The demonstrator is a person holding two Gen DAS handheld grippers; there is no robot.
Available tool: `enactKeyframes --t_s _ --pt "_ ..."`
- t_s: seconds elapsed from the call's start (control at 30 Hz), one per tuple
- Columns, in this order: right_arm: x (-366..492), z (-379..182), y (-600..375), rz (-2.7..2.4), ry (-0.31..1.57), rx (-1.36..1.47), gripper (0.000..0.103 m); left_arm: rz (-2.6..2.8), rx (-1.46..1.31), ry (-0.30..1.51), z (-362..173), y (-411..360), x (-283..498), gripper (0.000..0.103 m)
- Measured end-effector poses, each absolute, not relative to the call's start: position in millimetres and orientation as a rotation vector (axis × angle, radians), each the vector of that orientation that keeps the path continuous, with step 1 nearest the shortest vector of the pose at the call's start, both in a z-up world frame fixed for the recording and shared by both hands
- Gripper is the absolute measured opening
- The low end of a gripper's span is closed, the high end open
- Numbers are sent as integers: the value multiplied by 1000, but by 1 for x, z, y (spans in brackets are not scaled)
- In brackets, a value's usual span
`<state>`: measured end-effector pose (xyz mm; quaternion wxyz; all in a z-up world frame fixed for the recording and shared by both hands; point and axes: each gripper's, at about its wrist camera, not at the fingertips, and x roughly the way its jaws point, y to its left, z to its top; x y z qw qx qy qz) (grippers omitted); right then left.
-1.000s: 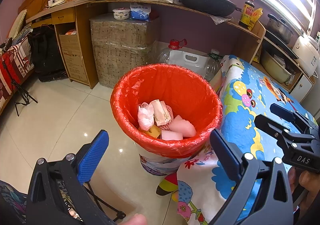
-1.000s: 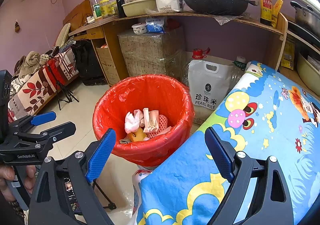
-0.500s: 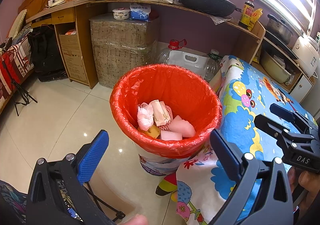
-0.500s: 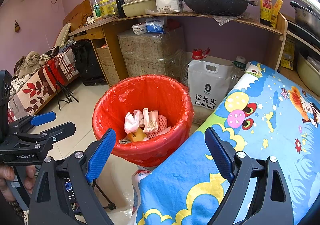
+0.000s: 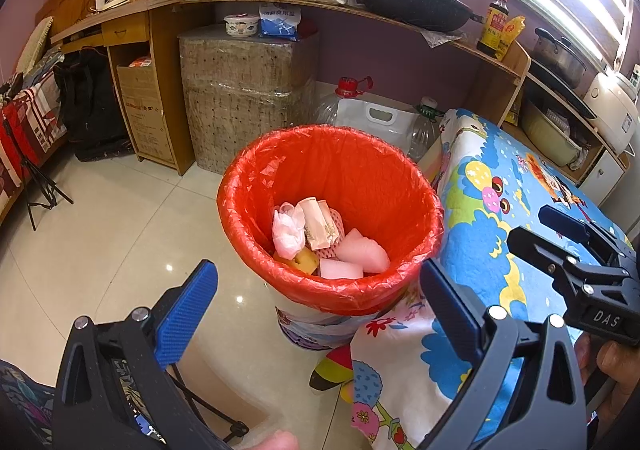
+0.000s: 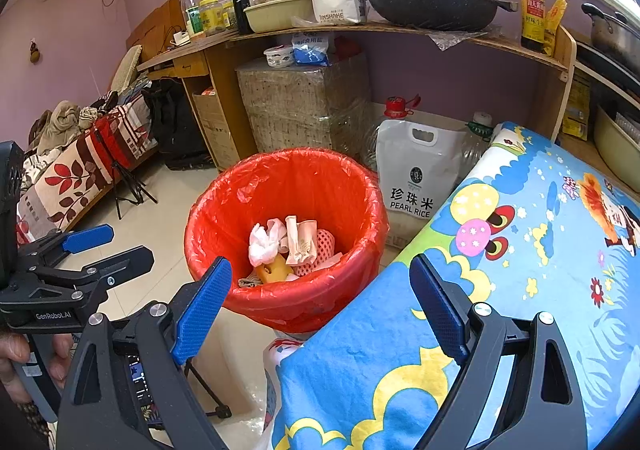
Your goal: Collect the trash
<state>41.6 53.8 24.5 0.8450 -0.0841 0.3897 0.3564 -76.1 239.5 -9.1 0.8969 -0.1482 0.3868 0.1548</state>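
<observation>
Trash (image 5: 320, 240) lies in one bin lined with a red bag (image 5: 360, 177), standing on the floor against the corner of the tabletop (image 6: 520, 250) with its cartoon cloth. Counted from above: two pink foam pieces, one pale crumpled bag, one folded paper wrapper, one yellow lump, one red-mesh piece. The left gripper (image 5: 320, 310) hangs over the near rim, its two blue-padded fingers spread wide and empty. The right gripper (image 6: 320, 302) is likewise spread and empty, straddling the bin's edge and the cloth. Behind the bin stands one white pouch (image 6: 416, 177) printed "PEARL RICE". The left tool reads "GenRobot.AI", the right "DAS". One black wok (image 6: 432, 3) sits on the shelf.
</observation>
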Motion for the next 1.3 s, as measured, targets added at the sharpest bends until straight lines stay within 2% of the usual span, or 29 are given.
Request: enactKeyframes --t_s 1.3 --pt "42 21 57 755 828 -185 85 319 -275 796 -15 231 -74 98"
